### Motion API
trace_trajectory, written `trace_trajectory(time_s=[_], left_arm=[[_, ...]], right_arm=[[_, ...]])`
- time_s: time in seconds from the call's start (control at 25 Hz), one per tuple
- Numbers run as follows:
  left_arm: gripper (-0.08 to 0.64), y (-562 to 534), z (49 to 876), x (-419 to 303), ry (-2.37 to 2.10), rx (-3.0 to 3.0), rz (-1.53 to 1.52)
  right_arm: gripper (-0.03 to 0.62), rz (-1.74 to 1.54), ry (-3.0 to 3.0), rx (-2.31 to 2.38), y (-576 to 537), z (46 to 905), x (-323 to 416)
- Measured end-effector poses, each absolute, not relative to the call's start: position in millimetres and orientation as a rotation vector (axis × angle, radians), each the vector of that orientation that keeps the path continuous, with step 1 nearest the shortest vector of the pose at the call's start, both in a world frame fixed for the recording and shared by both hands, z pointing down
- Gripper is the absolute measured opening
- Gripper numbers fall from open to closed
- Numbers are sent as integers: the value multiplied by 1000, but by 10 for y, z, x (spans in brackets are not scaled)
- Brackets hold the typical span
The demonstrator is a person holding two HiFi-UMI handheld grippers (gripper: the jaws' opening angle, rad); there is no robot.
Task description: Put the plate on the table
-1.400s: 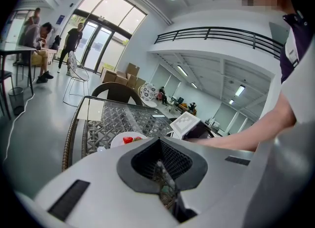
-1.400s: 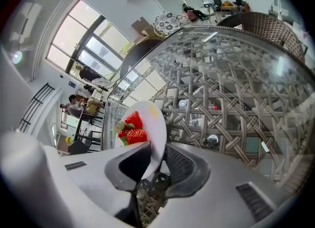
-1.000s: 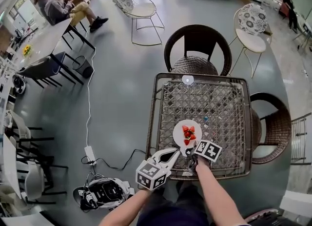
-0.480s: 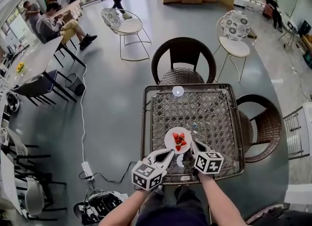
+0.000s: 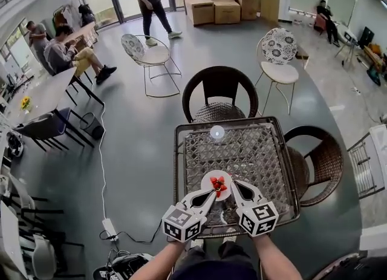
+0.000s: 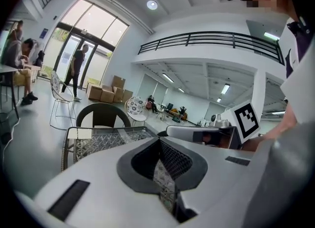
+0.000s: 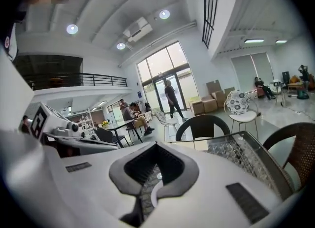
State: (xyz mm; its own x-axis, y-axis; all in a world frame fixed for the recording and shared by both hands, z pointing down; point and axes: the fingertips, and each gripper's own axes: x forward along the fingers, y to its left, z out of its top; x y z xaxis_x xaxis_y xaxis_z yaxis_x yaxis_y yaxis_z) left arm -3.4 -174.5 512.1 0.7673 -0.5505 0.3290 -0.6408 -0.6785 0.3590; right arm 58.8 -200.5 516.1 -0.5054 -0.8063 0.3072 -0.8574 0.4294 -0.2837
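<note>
Lower centre of the head view: the plate (image 5: 207, 183) is lying flat on the bench (image 5: 266, 152), toward the bench's lower edge, and is carrying red strawberries (image 5: 218, 184).
Plate's lower-left rim: the left gripper (image 5: 208, 196) is pointing up-right at it, with its marker cube sitting further down-left; whether the tips are touching the rim is hard to make out from above.
Left jaws: they are pressing together tip to tip and are grasping nothing; in the left gripper view only bench weave is showing through the loop between them.
Plate's right rim: the right gripper (image 5: 234, 186) is pointing up-left at it, just beside it; contact is not readable here either.
Right jaws: they are clenching tip to tip with nothing between the tips; a curved white sliver is showing through the gap behind them, too little to name.
Hidden: in both gripper views the jaws' white bodies are filling the lower frame and are covering the plate; both forearms are running off the bottom edge of the head view.
Upper edge of the bench: a small pale disc (image 5: 217, 132) is lying there, too small to identify.
Above and right of the bench: two dark wicker chairs (image 5: 219, 94) are standing, and the bench is partly covering the right one.
Upper left and top of the frame: seated and standing people (image 5: 66, 58) are appearing too small for detail.
Lower left floor: a cable (image 5: 103, 170) is trailing down to gear that the bottom edge is cutting off.
</note>
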Motion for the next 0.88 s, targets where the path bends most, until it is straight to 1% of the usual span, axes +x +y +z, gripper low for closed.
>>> trace_trajectory(time_s=[0.36,0.88], left_arm=[[6,-1672,4874,67,-887,2588,255],[6,-1622,4757,100,-878,2598,241]], right_arm=[[5,519,-2669,1492,-1805,4730,521],[5,518,-2683,1499,-1738,4660,540]])
